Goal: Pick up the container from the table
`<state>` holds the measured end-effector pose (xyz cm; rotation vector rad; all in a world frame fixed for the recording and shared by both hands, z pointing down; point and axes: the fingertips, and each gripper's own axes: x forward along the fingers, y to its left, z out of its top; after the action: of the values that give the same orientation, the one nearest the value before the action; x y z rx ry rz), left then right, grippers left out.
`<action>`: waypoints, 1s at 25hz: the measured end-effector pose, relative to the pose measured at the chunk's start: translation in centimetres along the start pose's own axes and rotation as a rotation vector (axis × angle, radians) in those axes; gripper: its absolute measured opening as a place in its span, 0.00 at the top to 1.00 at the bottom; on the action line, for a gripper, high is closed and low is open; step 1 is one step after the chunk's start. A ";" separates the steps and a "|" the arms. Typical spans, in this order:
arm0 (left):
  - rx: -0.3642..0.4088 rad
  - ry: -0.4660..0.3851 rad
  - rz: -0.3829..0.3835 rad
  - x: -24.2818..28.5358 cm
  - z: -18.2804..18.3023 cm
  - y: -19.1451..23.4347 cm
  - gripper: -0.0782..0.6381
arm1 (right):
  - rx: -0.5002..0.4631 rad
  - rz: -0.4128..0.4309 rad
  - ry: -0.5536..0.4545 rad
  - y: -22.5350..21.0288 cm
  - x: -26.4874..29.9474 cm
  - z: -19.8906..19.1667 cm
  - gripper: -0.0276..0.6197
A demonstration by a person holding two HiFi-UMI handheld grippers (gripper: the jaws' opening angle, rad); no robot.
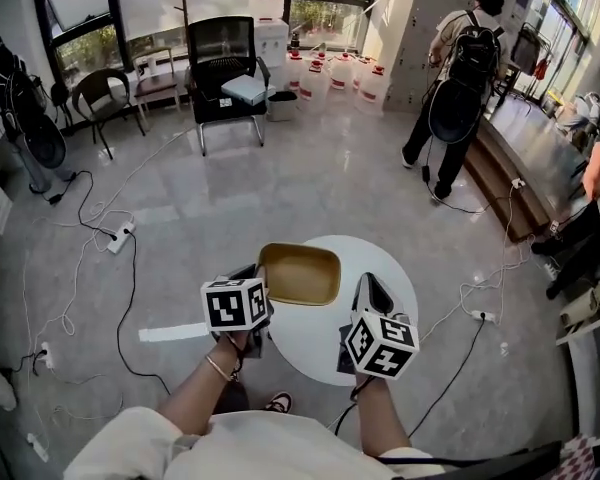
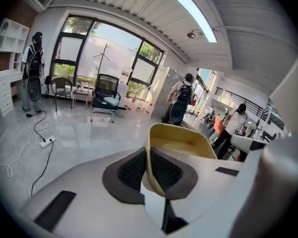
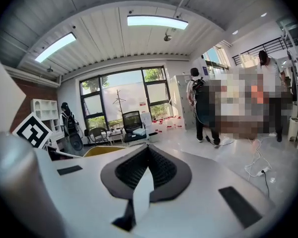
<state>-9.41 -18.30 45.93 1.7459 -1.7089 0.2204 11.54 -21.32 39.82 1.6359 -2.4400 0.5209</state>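
A tan, rounded-rectangular container (image 1: pixel 300 274) with an open top is held over the far-left part of the round white table (image 1: pixel 315 336). My left gripper (image 1: pixel 257 280) is shut on its left wall. In the left gripper view the dark pads (image 2: pixel 131 168) pinch the thin cream rim, and the container (image 2: pixel 181 140) stretches away beyond them. My right gripper (image 1: pixel 368 286) hovers over the table's right part, just right of the container, its jaws shut on nothing. In the right gripper view my right gripper (image 3: pixel 148 165) shows its pads pressed together, with the container (image 3: pixel 102 150) low at left.
A black office chair (image 1: pixel 223 68) and several water jugs (image 1: pixel 330 76) stand at the back. A person with a backpack (image 1: pixel 460 78) stands at the back right beside a wooden step (image 1: pixel 505 183). Cables and power strips (image 1: pixel 120 236) lie on the floor to the left.
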 end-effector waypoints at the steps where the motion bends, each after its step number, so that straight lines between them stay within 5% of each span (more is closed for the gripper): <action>1: -0.011 -0.010 0.015 -0.4 0.2 1.0 0.84 | -0.014 0.015 -0.005 0.9 0.4 0.2 0.92; 13: -0.148 -0.057 0.154 -5.3 1.9 13.4 0.84 | -0.140 0.177 -0.094 13.7 4.5 3.0 0.92; 25: -0.197 -0.084 0.193 -9.4 4.5 24.6 0.84 | -0.189 0.255 -0.179 26.1 6.9 4.0 0.92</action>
<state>-35.14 -10.93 45.64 1.4672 -1.8935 0.0609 -14.90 -19.83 33.21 1.3596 -2.7498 0.1717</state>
